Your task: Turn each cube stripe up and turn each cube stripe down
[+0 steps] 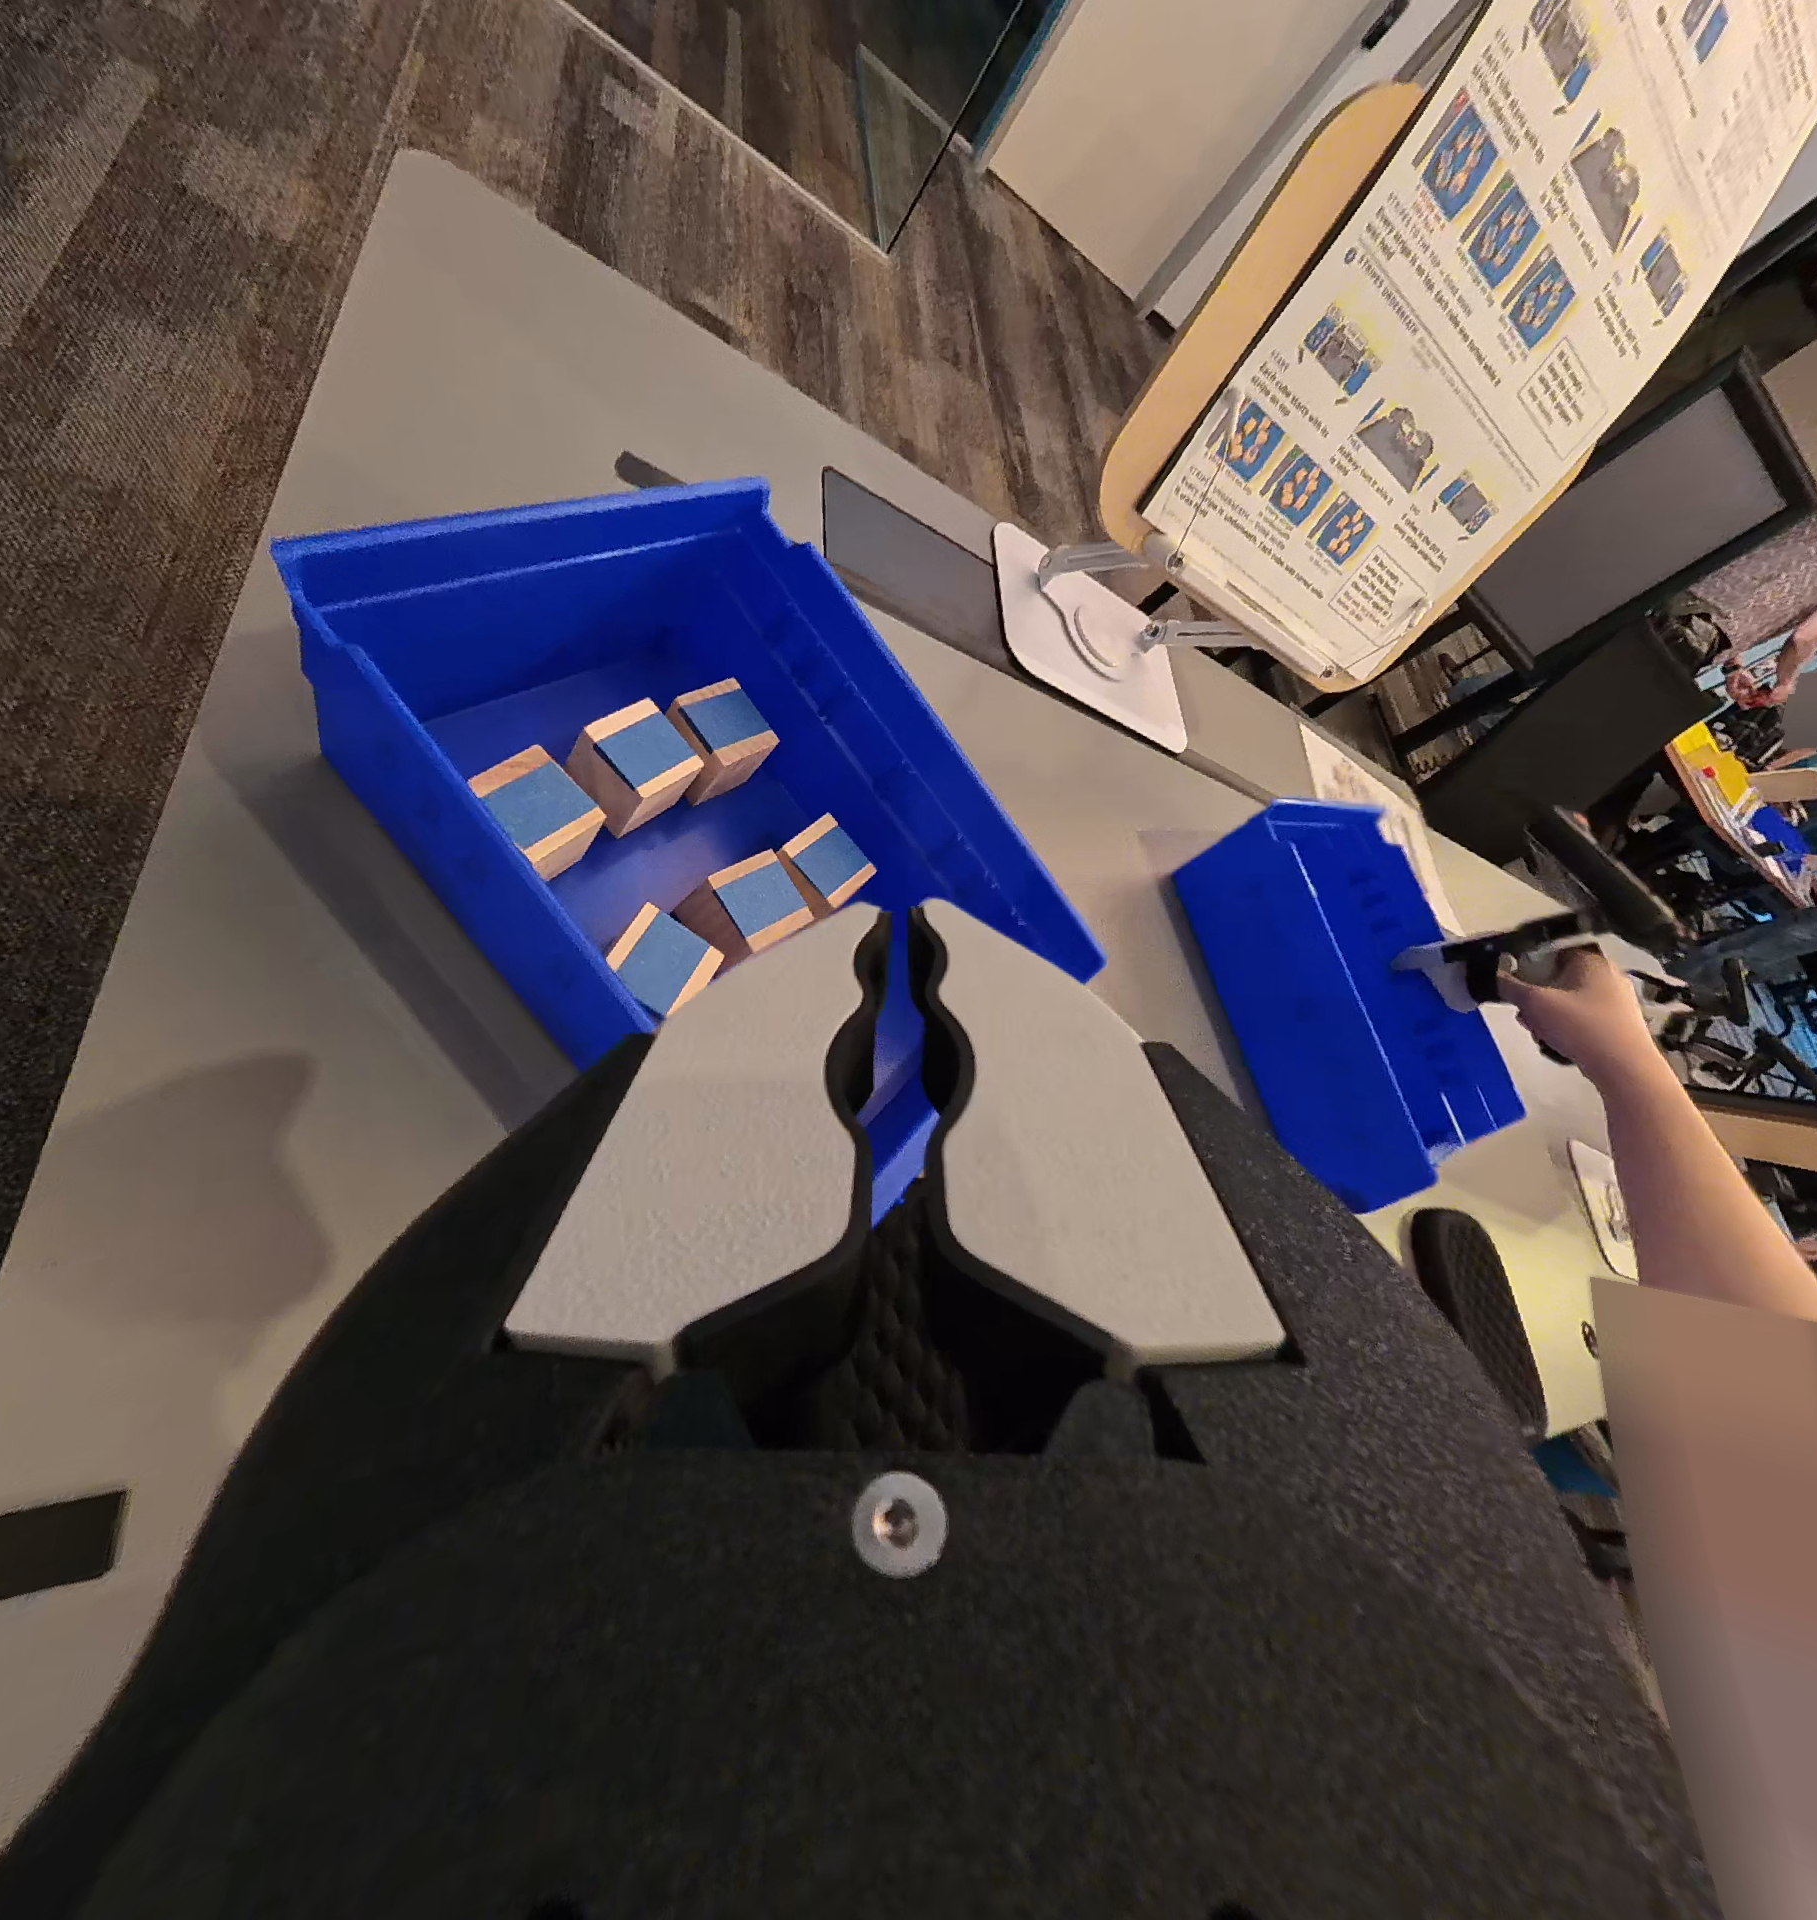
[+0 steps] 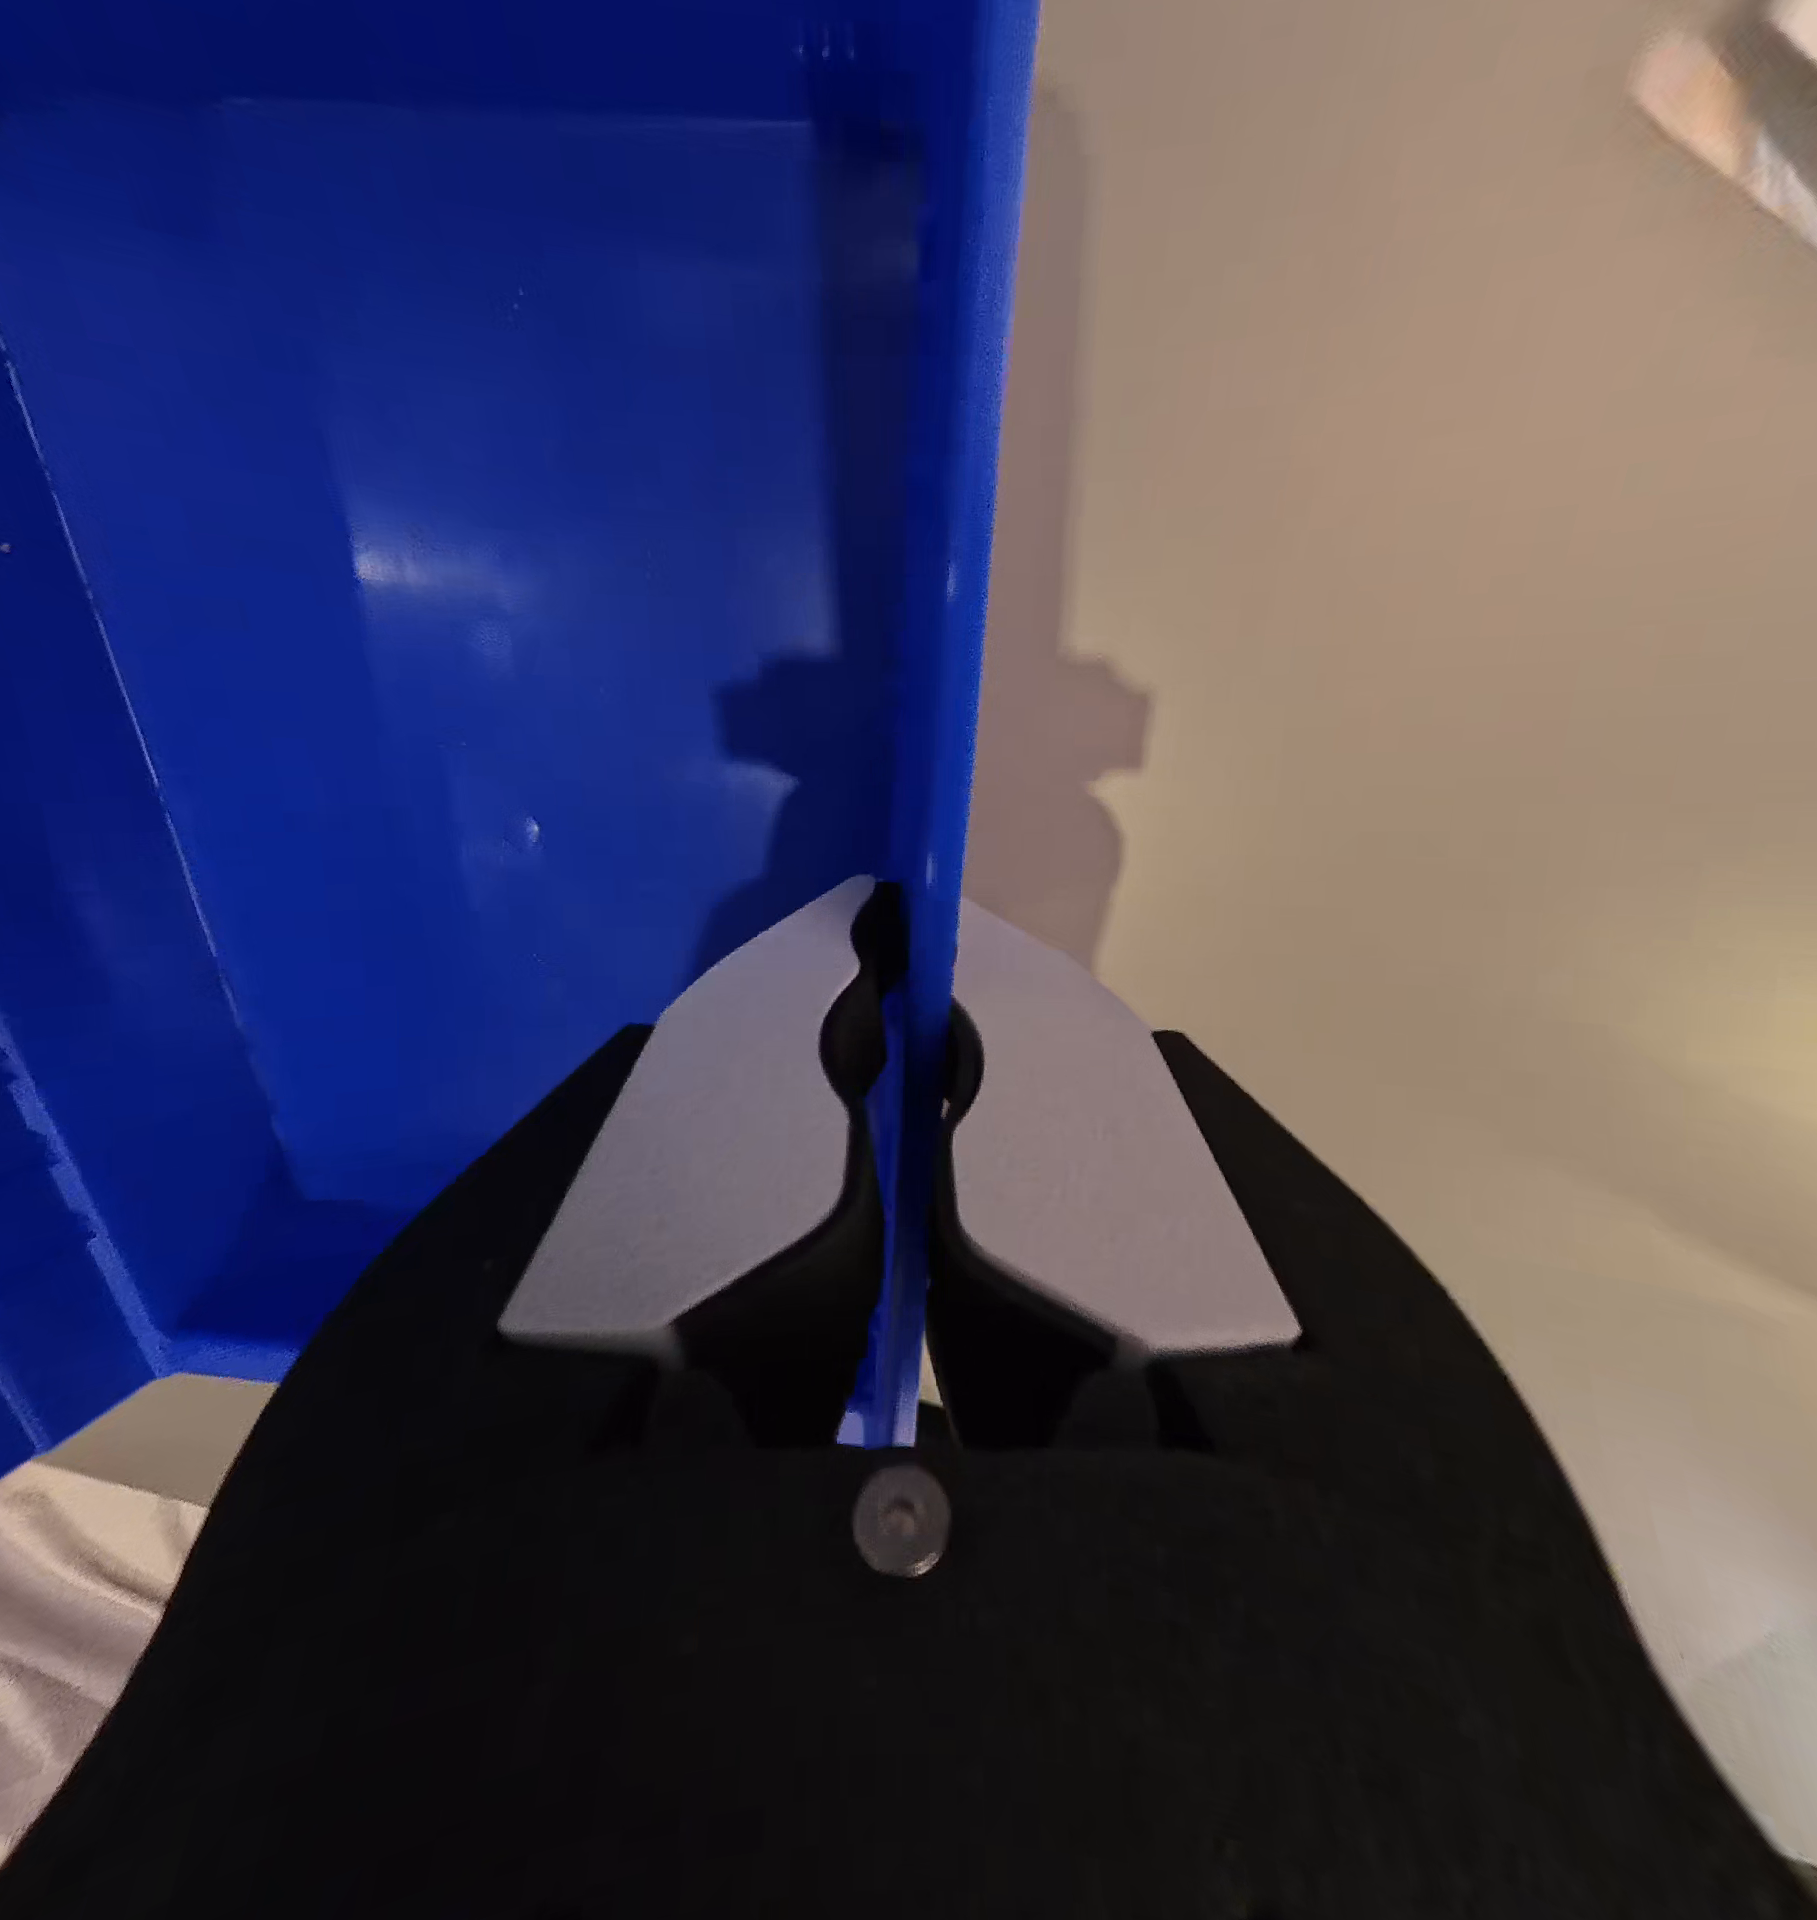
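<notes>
Several wooden cubes point(image 1: 639, 764) lie in a large blue bin point(image 1: 384, 623) on the grey table, each with a blue stripe face up. My left gripper point(image 1: 902, 920) is shut and empty, hovering over the bin's near right corner, just right of the nearest cubes. A second, smaller blue bin point(image 1: 1330, 997) stands to the right, tipped on its side. My right gripper point(image 2: 909, 904) is shut on this bin's thin wall point(image 2: 951, 520); it also shows far off in the left wrist view point(image 1: 1423, 961). The bin's inside point(image 2: 416, 571) is empty.
A slanted board with an instruction sheet point(image 1: 1455, 312) stands on a white base point(image 1: 1091, 634) at the table's back right. A dark flat plate point(image 1: 904, 561) lies behind the large bin. A person's forearm point(image 1: 1652, 1143) reaches in from the right. The table edge runs along the left.
</notes>
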The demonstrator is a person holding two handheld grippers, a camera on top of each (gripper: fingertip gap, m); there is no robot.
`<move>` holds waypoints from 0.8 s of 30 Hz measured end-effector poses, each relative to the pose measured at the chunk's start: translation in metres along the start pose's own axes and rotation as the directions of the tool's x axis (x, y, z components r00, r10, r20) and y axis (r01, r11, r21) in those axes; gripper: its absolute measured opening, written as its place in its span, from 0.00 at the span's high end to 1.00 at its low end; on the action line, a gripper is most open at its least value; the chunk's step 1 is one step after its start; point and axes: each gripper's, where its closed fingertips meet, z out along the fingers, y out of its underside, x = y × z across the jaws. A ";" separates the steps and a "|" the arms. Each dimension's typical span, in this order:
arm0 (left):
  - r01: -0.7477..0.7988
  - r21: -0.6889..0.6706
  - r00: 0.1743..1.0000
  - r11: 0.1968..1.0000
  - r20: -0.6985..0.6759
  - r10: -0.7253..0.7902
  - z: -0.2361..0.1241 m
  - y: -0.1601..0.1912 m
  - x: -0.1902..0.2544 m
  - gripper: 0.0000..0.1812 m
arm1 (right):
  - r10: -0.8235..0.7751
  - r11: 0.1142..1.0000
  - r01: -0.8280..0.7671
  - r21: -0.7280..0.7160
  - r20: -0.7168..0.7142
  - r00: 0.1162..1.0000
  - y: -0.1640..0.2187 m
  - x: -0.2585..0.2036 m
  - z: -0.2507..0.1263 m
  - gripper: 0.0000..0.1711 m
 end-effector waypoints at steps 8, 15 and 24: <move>-0.109 0.073 0.994 0.991 0.016 0.108 0.000 -0.018 0.026 1.00 | 0.236 0.971 -0.235 0.043 -0.028 0.971 0.063 0.124 -0.018 0.97; -0.205 0.206 0.978 0.957 0.005 0.208 -0.012 -0.035 0.059 1.00 | 0.267 0.959 -0.263 0.109 -0.027 0.963 0.081 0.166 -0.024 0.97; -0.298 0.251 0.951 0.921 -0.007 0.309 -0.019 -0.033 0.088 0.99 | 0.214 0.971 -0.209 0.120 -0.030 0.976 0.079 0.170 -0.024 0.97</move>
